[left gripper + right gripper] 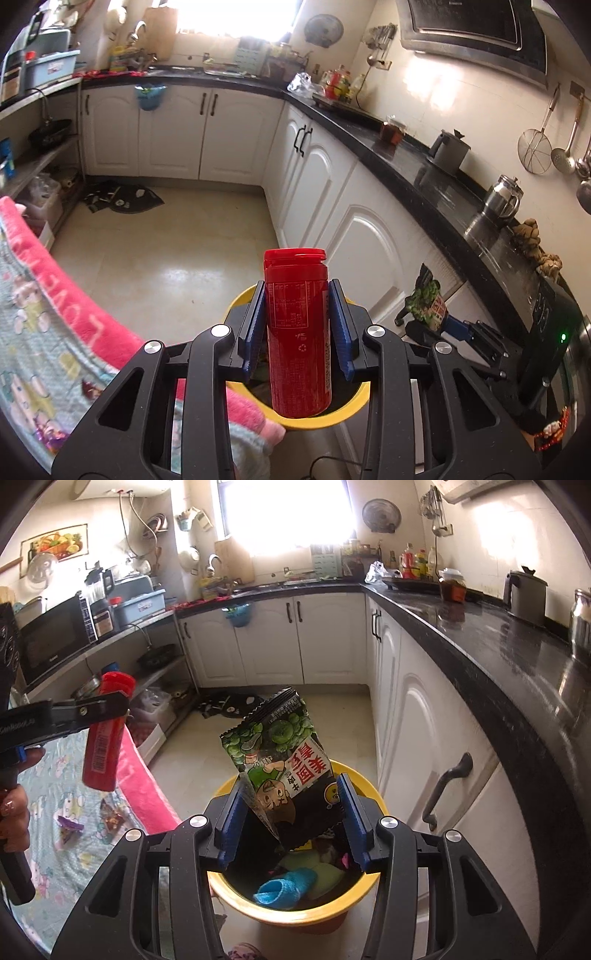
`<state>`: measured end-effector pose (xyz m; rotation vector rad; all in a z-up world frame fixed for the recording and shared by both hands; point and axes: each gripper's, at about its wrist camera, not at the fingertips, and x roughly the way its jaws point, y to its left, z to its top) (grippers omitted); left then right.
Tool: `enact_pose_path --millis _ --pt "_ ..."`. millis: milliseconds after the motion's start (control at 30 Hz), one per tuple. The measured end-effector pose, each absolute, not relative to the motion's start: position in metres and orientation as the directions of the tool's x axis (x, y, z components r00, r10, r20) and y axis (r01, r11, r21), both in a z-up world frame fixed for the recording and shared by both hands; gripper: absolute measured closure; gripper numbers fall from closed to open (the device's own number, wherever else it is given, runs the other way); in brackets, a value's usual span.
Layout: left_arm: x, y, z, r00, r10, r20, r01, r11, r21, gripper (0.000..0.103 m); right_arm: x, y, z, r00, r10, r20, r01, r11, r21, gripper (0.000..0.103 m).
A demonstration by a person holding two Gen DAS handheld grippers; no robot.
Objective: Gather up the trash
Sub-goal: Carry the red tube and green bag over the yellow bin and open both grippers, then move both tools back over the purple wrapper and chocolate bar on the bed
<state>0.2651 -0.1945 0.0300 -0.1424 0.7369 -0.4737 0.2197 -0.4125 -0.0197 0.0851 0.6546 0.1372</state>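
Both tongs grip trash, left (pixel 297 325) a red bottle (pixel 298 332), right (pixel 291 816) a snack packet (pixel 280 760), hiding most of the yellow bin (pixel 295 912).

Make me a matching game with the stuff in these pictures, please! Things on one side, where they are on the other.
Things:
1. red plastic bottle with a flip cap
2. green and black snack packet
3. blue knitted sock
4. grey metal kettle

Places:
A. lying inside the round yellow bin
B. standing on the black countertop
C. held in the left tool
D. held in the right tool

Pairs: 1-C, 2-D, 3-A, 4-B
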Motion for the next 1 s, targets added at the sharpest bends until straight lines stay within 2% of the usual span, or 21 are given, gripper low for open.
enact_pose_path --millis 700,767,800,833,1000 --pt "0.309 -0.226 -0.04 0.531 -0.47 -0.706 0.353 0.879 -0.32 0.076 0.252 -0.412 -0.093 0.652 0.161 -0.741 -0.094 0.987 0.132 0.055" --pt "0.314 -0.225 -0.046 0.517 -0.471 -0.714 0.341 0.879 -0.333 0.076 0.255 -0.411 -0.104 0.628 0.167 -0.76 -0.097 0.986 0.137 0.051" --pt "0.315 -0.225 -0.049 0.514 -0.469 -0.719 0.337 0.88 -0.334 0.073 0.256 -0.411 -0.108 0.622 0.163 -0.766 -0.091 0.987 0.136 0.043" --pt "0.317 -0.224 -0.051 0.511 -0.468 -0.721 0.332 0.881 -0.336 0.065 0.256 -0.412 -0.113 0.619 0.147 -0.771 -0.069 0.989 0.133 0.036" --pt "0.316 -0.211 -0.054 0.527 -0.445 -0.724 0.295 0.895 -0.335 0.045 0.256 -0.415 -0.116 0.617 0.139 -0.775 -0.051 0.989 0.137 0.033"
